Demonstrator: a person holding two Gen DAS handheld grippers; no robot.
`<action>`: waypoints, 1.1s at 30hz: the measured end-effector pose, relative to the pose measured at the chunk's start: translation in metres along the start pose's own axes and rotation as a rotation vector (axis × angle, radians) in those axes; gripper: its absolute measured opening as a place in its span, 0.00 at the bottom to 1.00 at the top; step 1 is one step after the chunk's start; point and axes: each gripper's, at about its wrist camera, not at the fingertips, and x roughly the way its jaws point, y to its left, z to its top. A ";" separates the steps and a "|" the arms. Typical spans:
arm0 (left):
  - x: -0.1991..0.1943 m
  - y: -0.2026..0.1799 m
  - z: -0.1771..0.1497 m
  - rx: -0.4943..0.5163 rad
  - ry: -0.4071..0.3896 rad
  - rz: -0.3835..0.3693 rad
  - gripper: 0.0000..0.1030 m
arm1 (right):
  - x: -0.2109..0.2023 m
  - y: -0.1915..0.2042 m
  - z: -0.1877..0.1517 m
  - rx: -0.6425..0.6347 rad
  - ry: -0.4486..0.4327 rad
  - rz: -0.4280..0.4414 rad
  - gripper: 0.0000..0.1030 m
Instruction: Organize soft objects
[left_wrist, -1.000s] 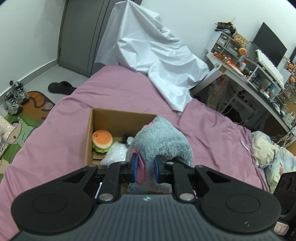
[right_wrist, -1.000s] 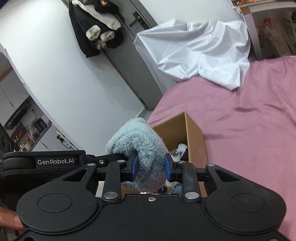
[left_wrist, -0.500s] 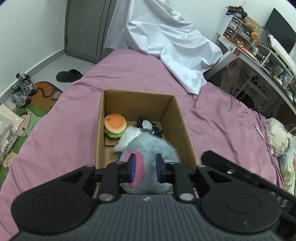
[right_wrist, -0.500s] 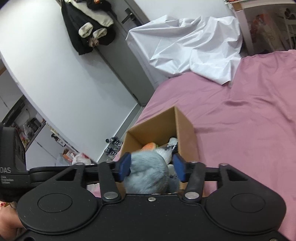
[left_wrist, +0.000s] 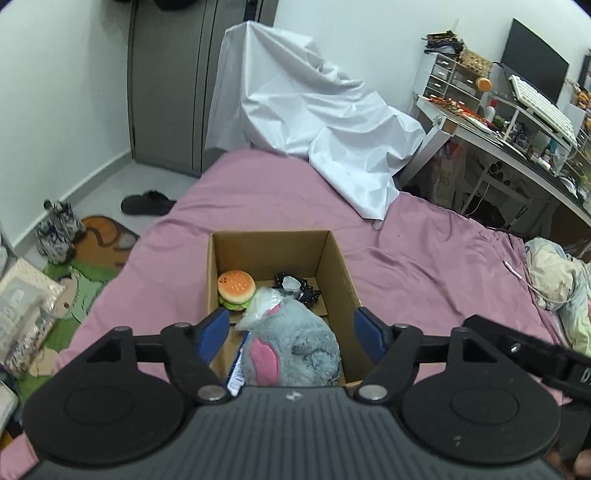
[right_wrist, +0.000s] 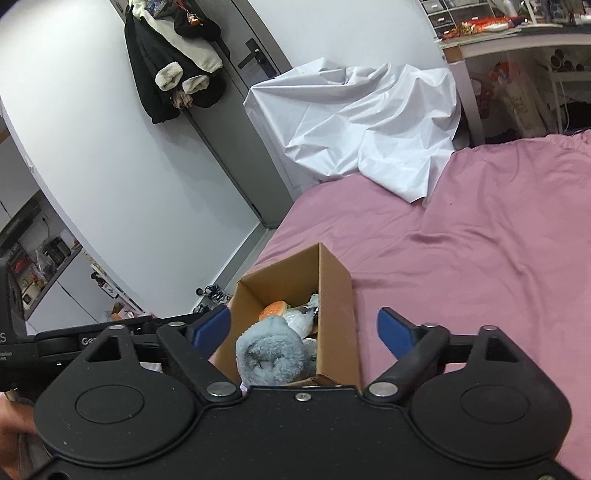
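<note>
A grey plush toy with a pink ear lies in the near end of an open cardboard box on the pink bed. It also shows in the right wrist view, inside the same box. My left gripper is open above the plush, jaws wide apart and clear of it. My right gripper is open too, above the box's near end. A plush burger, a clear plastic bag and a black-and-white item lie deeper in the box.
The pink bed sheet spreads around the box. A white sheet drapes at the bed's far end. A cluttered desk stands at the right. A crumpled blanket lies at the right edge. Shoes and a mat are on the floor at the left.
Both grippers held the grey plush above the box, lowered it in, then opened. The plush now rests in the box, free of both.
</note>
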 end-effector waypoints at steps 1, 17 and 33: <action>-0.004 0.000 -0.002 0.014 -0.005 -0.001 0.74 | -0.003 0.000 0.000 -0.006 -0.003 -0.006 0.91; -0.052 -0.001 -0.019 0.144 -0.045 0.003 0.90 | -0.034 0.008 -0.004 -0.065 0.008 -0.081 1.00; -0.084 0.018 -0.015 0.201 0.003 -0.051 0.94 | -0.062 0.023 -0.010 -0.109 0.035 -0.093 1.00</action>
